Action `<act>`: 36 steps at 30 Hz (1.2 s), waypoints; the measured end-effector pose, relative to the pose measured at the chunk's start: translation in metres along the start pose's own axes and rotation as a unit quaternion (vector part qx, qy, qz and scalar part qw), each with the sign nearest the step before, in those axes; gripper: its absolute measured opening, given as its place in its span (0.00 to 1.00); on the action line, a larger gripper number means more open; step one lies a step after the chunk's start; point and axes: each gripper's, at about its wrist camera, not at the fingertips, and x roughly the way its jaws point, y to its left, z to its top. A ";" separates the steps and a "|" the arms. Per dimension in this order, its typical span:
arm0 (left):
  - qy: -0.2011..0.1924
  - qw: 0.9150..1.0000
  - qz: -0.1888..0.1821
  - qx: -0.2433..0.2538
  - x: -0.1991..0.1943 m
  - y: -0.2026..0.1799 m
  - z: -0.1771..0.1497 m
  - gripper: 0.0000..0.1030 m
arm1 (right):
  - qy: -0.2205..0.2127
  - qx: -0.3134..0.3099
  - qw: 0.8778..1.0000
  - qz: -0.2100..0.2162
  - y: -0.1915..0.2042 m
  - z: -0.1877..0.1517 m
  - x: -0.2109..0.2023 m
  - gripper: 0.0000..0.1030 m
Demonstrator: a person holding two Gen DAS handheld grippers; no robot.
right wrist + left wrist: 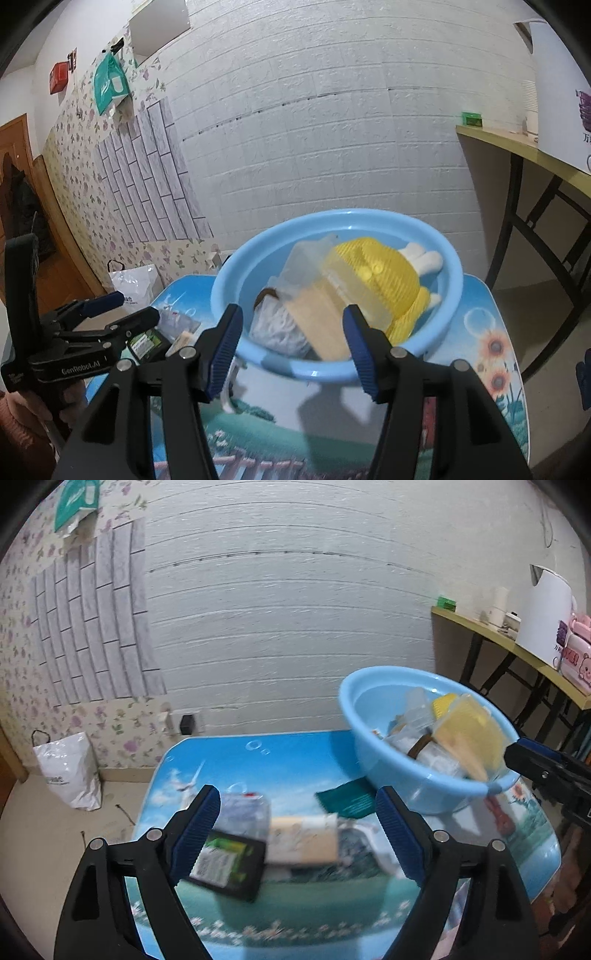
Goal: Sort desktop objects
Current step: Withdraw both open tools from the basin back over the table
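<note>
On the picture-printed low table (303, 760), toward 2 o'clock in the left wrist view: a pale blue basin (373, 738), tipped slightly and heaped full, presumably the collecting bin for the sort. Inside it, seen from the right wrist camera: a yellow ribbed plush toy (384, 273) at 1 o'clock, a translucent plastic box (354, 291) leaning on it, a tan flat pack (317, 317) and a whitish bag (277, 325) below. Probably dropped in loosely, hence the jumble.

Outside the basin, at the table's centre, 4 things left to sort: a beige packet (306, 842), a black card-shaped pack (229, 864) with a green label, a clear bag (243, 808), a dark green cloth or pouch (347, 797) tucked by the basin's foot.

Left gripper (299, 834): jaws spread wide, nothing pinched, framing the beige packet and black pack, likely lining up a pick. Right gripper (291, 350): jaws parted, empty, hovering at the basin's near rim.

Hard to read: motion blur over the loose items, labels illegible; the bottom of the basin buried; the table's near edge cut off behind both grippers.
</note>
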 end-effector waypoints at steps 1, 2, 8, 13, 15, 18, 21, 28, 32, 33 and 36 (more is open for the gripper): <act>0.001 1.000 0.002 -0.001 -0.002 0.003 -0.003 0.84 | 0.003 -0.003 1.000 -0.001 0.003 -0.003 -0.001 0.55; 0.002 1.000 0.003 -0.003 -0.005 0.008 -0.007 0.84 | 0.006 -0.005 1.000 -0.001 0.007 -0.006 -0.001 0.55; 0.011 1.000 0.010 -0.011 -0.014 0.025 -0.024 0.86 | 0.022 -0.016 1.000 0.004 0.028 -0.019 -0.003 0.55; 0.018 1.000 0.018 -0.015 -0.018 0.038 -0.035 0.87 | 0.035 -0.010 0.999 0.011 0.039 -0.029 -0.002 0.55; 0.024 0.999 0.020 -0.018 -0.017 0.044 -0.040 0.87 | 0.045 -0.006 0.999 0.014 0.042 -0.032 0.002 0.55; 0.035 0.999 0.020 -0.020 -0.014 0.050 -0.046 0.87 | 0.055 0.003 0.998 0.016 0.045 -0.038 0.007 0.55; 0.043 0.999 0.023 -0.021 -0.013 0.056 -0.052 0.87 | 0.067 0.001 0.998 0.016 0.049 -0.043 0.013 0.56; 0.053 0.998 0.030 -0.029 -0.010 0.069 -0.061 0.87 | 0.086 -0.004 0.996 -0.012 0.056 -0.052 0.026 0.72; 0.055 0.997 0.031 -0.032 -0.010 0.073 -0.067 0.87 | 0.095 0.013 0.995 -0.010 0.050 -0.058 0.029 0.72; 0.057 0.997 0.031 -0.033 -0.009 0.075 -0.068 0.87 | 0.099 0.015 0.995 -0.010 0.050 -0.059 0.031 0.72; 0.064 0.997 0.030 -0.036 -0.005 0.078 -0.072 0.87 | 0.112 0.021 0.993 -0.010 0.049 -0.062 0.037 0.72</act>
